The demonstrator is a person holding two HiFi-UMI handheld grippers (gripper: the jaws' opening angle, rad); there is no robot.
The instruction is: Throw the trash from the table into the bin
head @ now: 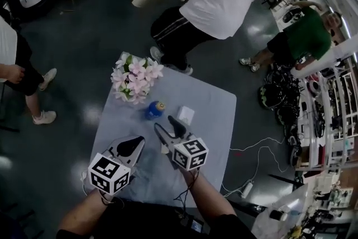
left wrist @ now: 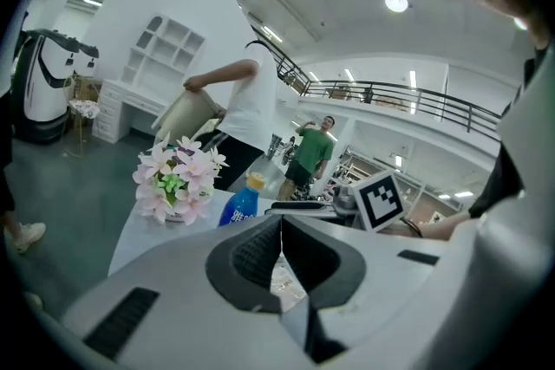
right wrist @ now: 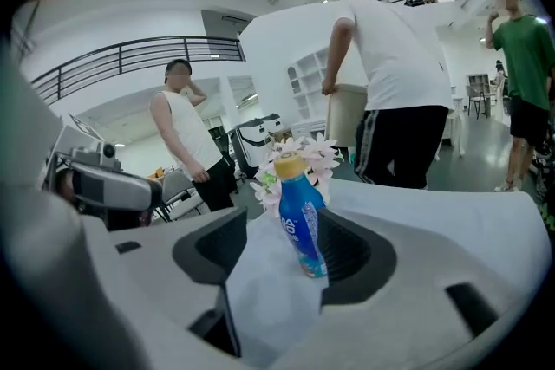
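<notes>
Blue plastic bottle w/ yellow cap (head: 156,109) standing upright on grey counter (head: 215,120), just beside pink flower bouquet (head: 134,78). R tongs (head: 168,128) gaping apart, empty; bottle sitting at their 12 o'clock, near, long axis vertical. L tongs (head: 134,145) pressing together, empty, trailing farther from bottle.

The left hand-held gripper (head: 130,146) and right hand-held gripper (head: 169,129) are grey, each bearing a black-and-white marker cube.

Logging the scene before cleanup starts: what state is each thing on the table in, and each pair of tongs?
Blue bottle: upright, yellow cap on, untouched.
Flowers: upright, behind the bottle.
White box: lying flat, right of the bottle.
Left tongs: shut, nothing between them.
Right tongs: open, bottle lined up ahead, not gripped.
</notes>
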